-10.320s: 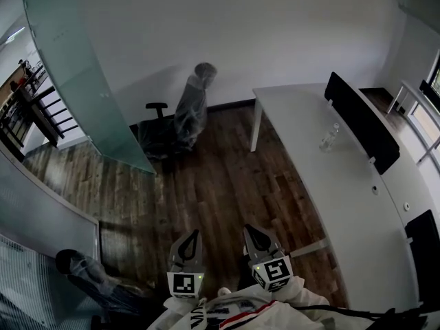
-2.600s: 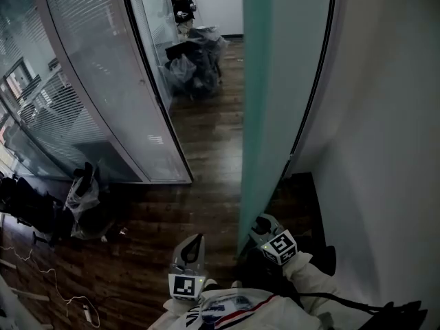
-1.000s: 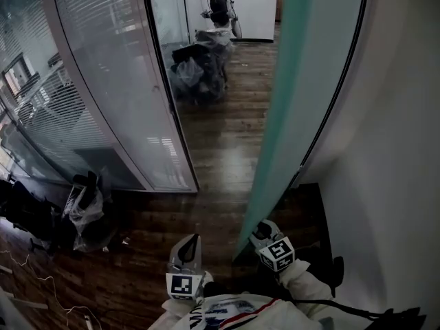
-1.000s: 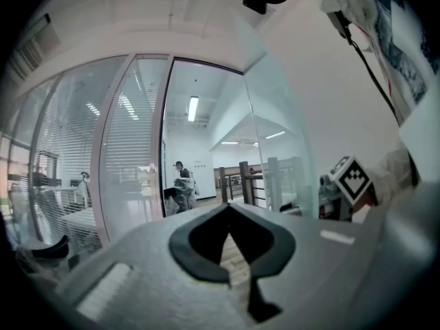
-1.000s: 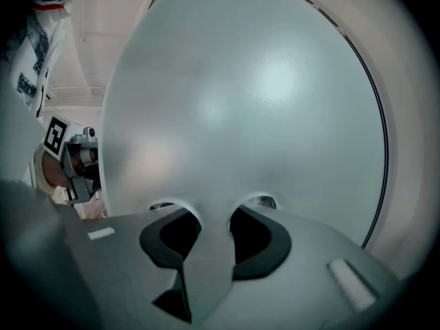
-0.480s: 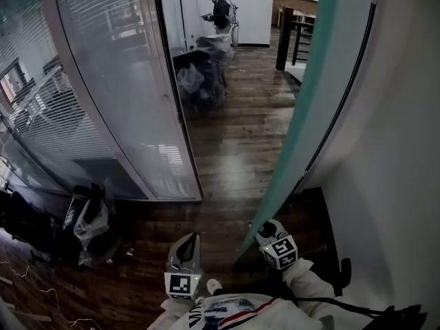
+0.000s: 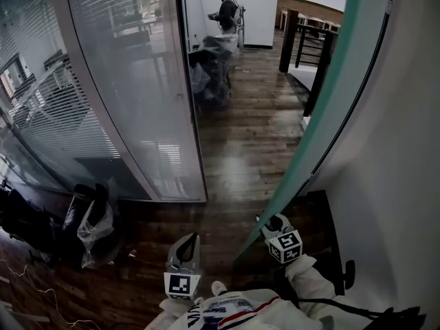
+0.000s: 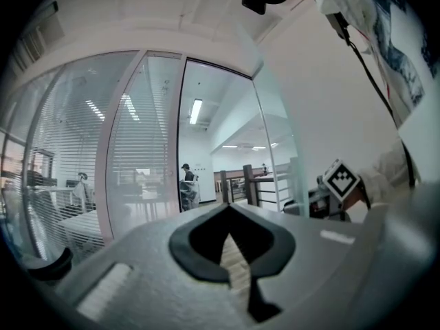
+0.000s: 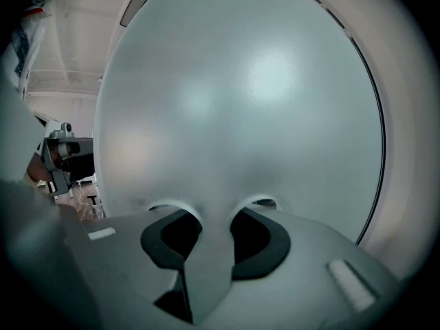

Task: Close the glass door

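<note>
Since 1 second ago the glass door leans further right in the head view, and a railing beyond it has come into fuller sight. Well left of the door stands a frosted partition. Nearer the door, the left hand-held gripper hangs free, jaws together on nothing, likely spare for this pull. The right hand-held gripper is clamped on the door's free edge, probably to draw the panel off the white wall just right of it.
</note>
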`<control>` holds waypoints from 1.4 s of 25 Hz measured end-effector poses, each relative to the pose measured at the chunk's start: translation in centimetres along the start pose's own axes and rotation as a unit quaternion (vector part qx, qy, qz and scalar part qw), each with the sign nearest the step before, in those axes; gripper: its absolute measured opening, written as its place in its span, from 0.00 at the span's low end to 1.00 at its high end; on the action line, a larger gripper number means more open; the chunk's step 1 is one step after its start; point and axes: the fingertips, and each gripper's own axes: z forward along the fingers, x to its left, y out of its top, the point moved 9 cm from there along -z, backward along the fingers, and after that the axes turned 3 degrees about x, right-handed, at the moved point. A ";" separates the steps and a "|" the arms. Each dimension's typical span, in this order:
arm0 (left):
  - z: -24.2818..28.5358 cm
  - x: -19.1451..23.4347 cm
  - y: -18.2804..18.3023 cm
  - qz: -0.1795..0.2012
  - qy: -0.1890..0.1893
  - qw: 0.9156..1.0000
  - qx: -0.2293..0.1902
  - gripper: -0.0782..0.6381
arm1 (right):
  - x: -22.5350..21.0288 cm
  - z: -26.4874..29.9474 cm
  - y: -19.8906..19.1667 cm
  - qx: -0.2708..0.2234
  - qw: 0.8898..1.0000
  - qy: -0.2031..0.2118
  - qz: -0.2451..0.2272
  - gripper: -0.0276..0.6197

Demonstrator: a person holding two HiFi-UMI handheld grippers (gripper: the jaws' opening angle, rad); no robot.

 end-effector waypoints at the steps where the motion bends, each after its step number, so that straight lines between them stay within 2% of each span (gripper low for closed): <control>1: -0.1 0.5 -0.4 0.005 0.005 1.000 -0.002 0.11 | 0.0 0.4 0.1 0.001 1.000 0.000 0.000 0.23; 8: -1.0 2.8 -0.8 0.002 0.038 0.999 -0.001 0.11 | 0.0 2.8 1.1 0.006 1.000 -0.002 0.006 0.23; 13: -1.9 4.1 -0.5 -0.008 0.056 0.998 0.014 0.11 | 0.0 4.8 1.8 0.008 1.000 -0.011 0.008 0.23; 20: -2.0 5.9 -3.4 -0.026 0.087 0.995 0.040 0.11 | 0.3 7.8 3.0 0.003 1.000 -0.020 0.007 0.23; 26: 0.7 8.1 -3.4 -0.041 0.095 0.993 0.056 0.11 | 0.4 11.4 4.2 0.004 1.000 -0.030 0.006 0.23; 35: 6.1 11.8 -2.0 -0.023 0.103 0.994 0.042 0.11 | 0.5 17.0 6.0 0.009 0.999 -0.045 0.002 0.23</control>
